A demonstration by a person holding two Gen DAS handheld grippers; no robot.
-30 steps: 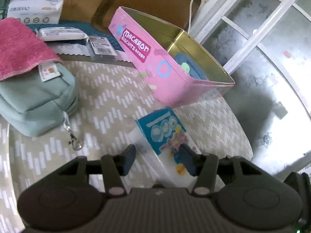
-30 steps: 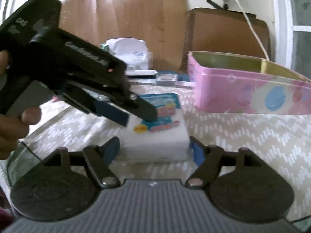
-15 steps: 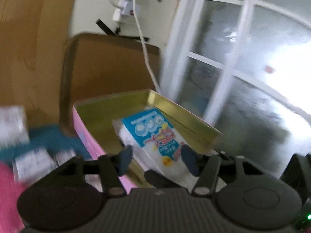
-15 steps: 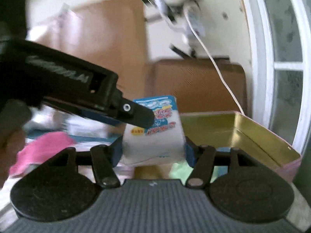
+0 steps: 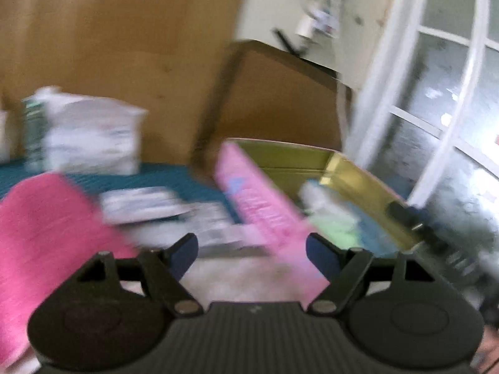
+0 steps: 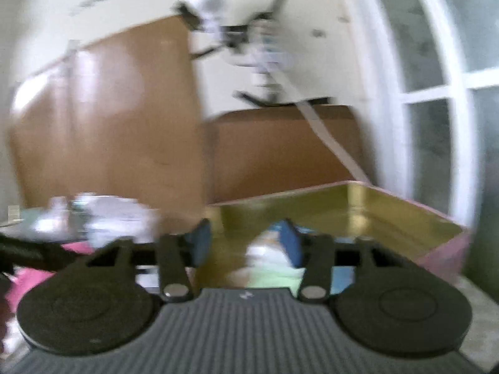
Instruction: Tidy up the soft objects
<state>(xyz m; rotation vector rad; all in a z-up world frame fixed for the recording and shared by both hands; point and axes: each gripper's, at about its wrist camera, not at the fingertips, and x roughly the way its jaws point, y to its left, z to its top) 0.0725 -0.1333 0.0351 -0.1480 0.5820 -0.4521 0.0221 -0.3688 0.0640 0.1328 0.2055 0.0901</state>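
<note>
Both views are blurred. The pink tin (image 5: pixel 259 205) with a gold inside (image 6: pixel 343 205) stands on the table. In it lies the white sponge pack (image 6: pixel 265 254) with a blue label, on green and blue soft items (image 5: pixel 333 227). My right gripper (image 6: pixel 246 244) hovers at the tin's near rim. Its jaws are closing, with the pack beyond the pads and not pressed by them. My left gripper (image 5: pixel 252 251) is to the left of the tin's pink wall, jaws wide and closing a little on nothing. A pink towel (image 5: pixel 46 233) lies at the left.
A white tissue pack (image 5: pixel 90 137) and flat packets (image 5: pixel 140 202) sit on a teal mat behind the towel. Brown boards (image 6: pixel 280 146) lean on the wall behind the tin. A white-framed window (image 5: pixel 436 109) is on the right. The left gripper's dark body (image 6: pixel 31 252) shows at the right view's left edge.
The white pack has left the grippers and now lies in the tin. The right jaws have narrowed. The left gripper has swung left, away from the tin's inside.
</note>
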